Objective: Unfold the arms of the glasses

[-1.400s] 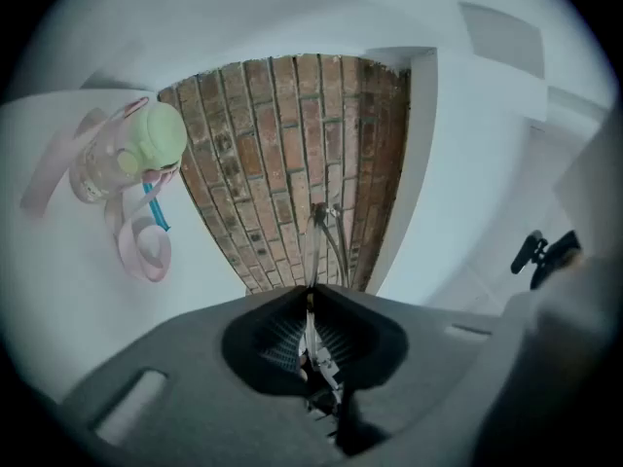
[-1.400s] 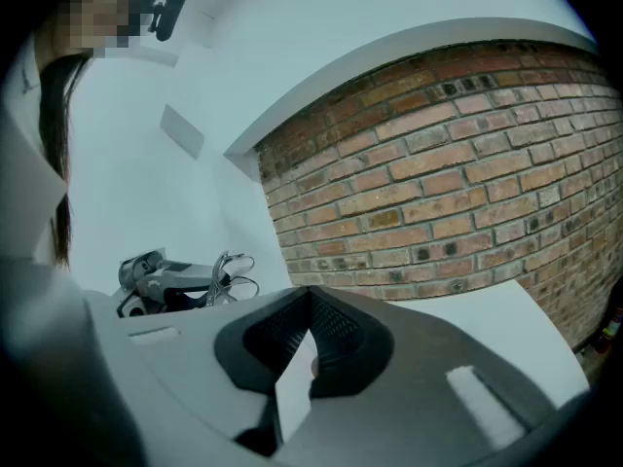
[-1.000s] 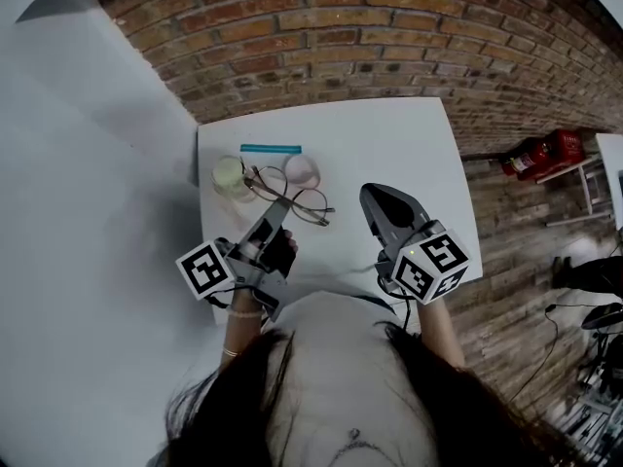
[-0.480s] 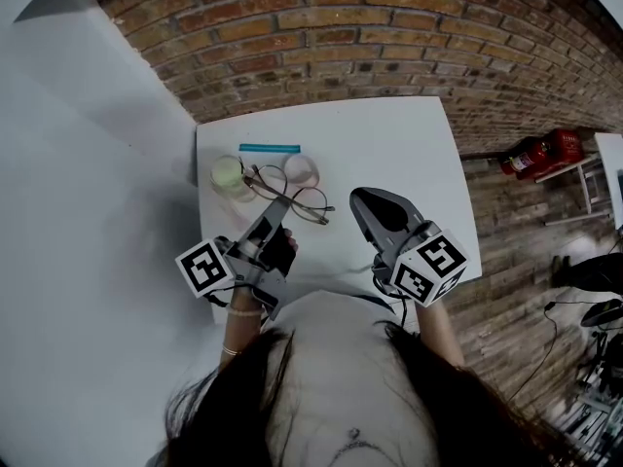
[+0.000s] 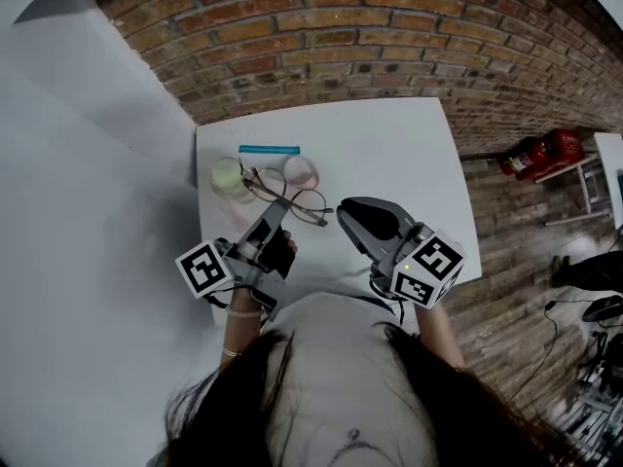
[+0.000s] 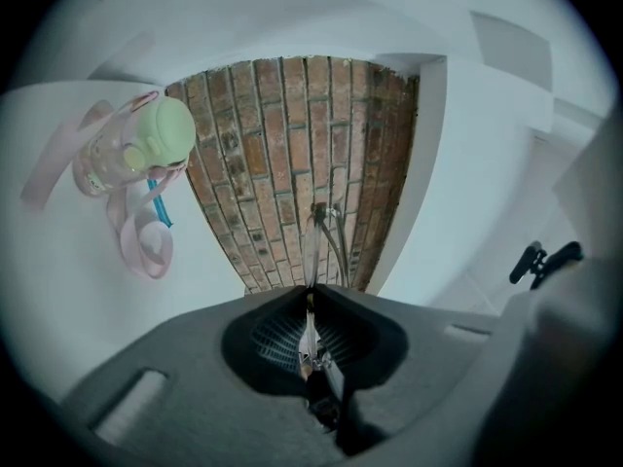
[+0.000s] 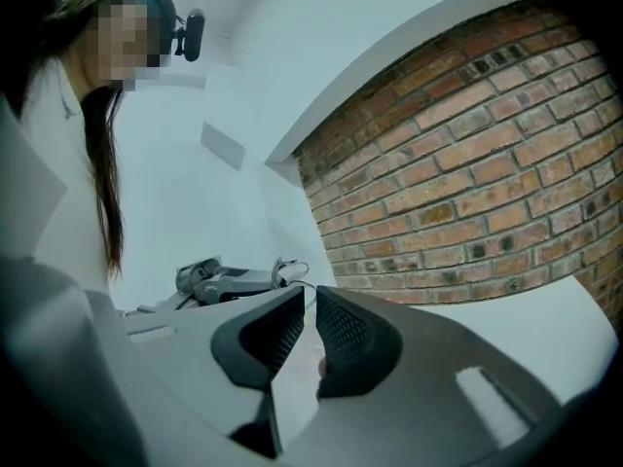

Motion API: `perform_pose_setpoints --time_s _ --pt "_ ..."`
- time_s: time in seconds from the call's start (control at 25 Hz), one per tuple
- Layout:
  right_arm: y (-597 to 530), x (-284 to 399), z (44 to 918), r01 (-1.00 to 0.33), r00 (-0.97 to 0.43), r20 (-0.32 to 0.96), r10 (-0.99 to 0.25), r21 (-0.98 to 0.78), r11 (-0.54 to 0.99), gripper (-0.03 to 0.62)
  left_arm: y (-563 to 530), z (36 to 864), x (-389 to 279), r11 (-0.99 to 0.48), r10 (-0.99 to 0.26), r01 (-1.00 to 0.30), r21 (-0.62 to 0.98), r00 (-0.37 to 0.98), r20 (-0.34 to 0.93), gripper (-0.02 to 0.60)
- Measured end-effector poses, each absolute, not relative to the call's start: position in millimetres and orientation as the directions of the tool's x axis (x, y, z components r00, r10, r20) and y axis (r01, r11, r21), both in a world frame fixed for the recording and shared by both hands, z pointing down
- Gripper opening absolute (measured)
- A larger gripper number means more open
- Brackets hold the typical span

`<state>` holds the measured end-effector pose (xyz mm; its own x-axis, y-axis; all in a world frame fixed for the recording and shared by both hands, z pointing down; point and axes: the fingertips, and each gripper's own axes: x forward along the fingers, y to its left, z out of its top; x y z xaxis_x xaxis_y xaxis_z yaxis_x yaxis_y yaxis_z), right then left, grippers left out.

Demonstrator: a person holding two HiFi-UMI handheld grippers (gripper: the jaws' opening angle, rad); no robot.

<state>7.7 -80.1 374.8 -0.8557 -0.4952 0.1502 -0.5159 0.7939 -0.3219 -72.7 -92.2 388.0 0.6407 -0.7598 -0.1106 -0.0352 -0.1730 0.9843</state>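
Thin wire-rimmed glasses (image 5: 310, 202) are held over the white table (image 5: 389, 144), left of centre. My left gripper (image 5: 279, 208) is shut on one arm of the glasses (image 6: 311, 251), which runs out from between its closed jaws. The left gripper (image 6: 310, 305) points at the brick wall. My right gripper (image 5: 343, 212) sits just right of the lenses, tip close to the frame but apart from it. Its jaws (image 7: 305, 305) stand a narrow gap apart with nothing between them. The glasses (image 7: 282, 269) and the left gripper show beyond them.
A clear bottle with a pale green lid (image 5: 229, 175) stands at the table's back left, with a pink strap (image 5: 303, 170) beside it and a teal stick (image 5: 271, 149) behind. A brick surface borders the table's far edge. Red objects (image 5: 540, 152) lie off to the right.
My right gripper has moved left, closing in on the glasses. The left gripper and the glasses have stayed still.
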Motion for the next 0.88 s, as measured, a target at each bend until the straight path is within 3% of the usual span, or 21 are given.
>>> perform_pose_setpoints --time_s 0.88 --pt "-68.1 -4.8 382.4 -0.454 -0.891 0.162 -0.424 -0.305 0.837 0.046 -89.7 389.2 -69.0 -0.177 -0.737 0.004 0.984 0.662 -0.135 0.021"
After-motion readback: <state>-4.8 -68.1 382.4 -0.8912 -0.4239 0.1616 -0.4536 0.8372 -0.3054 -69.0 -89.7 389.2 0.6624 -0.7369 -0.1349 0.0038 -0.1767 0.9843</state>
